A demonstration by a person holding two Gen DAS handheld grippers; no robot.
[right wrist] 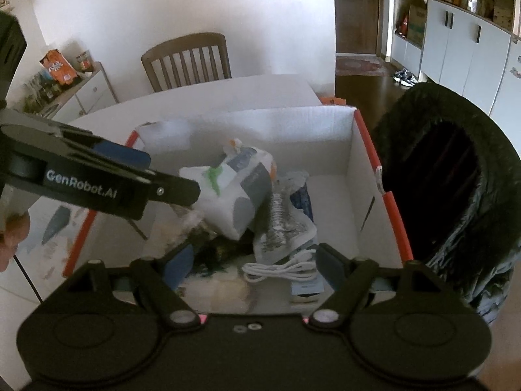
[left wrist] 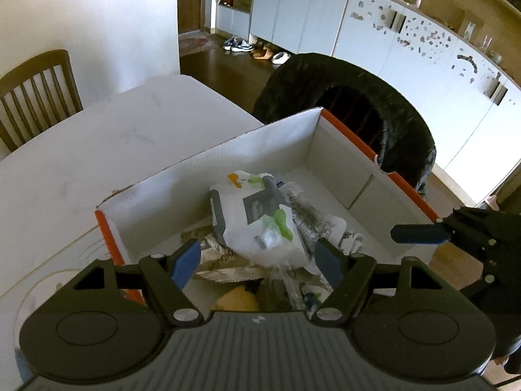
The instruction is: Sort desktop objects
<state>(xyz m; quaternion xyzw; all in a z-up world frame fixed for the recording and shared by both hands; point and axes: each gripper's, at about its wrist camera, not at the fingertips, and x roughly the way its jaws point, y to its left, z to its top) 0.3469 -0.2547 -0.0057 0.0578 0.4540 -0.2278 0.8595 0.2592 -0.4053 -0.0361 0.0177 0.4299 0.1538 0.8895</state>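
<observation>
1. Here we saw a white cardboard box (left wrist: 283,150) with orange edges standing on a white table (left wrist: 97,150), filling the middle of both views
2. Inside it, at the centre of the left wrist view, lay a white pouch (left wrist: 260,218) with grey and green print, resting on crumpled clear wrappers (left wrist: 312,218) and other packets
3. In the right wrist view we found the same pouch (right wrist: 234,192) at mid-frame, and a coiled white cable (right wrist: 283,268) lower down, just above the gripper
4. Our left gripper (left wrist: 257,260) hung over the box at the bottom of its frame, fingers apart and nothing pinched; the pouch showed between and beyond the blue pads (left wrist: 185,260)
5. Our right gripper (right wrist: 250,264) also hung over the box with its jaws opening, pads clear of the cable and packets below
6. The right gripper's finger showed at the right edge of the left wrist view, beside the box's orange rim
7. A dark fluffy chair cover (right wrist: 456,176) stood right of the box, and a wooden chair (right wrist: 189,62) beyond the table at upper centre
</observation>
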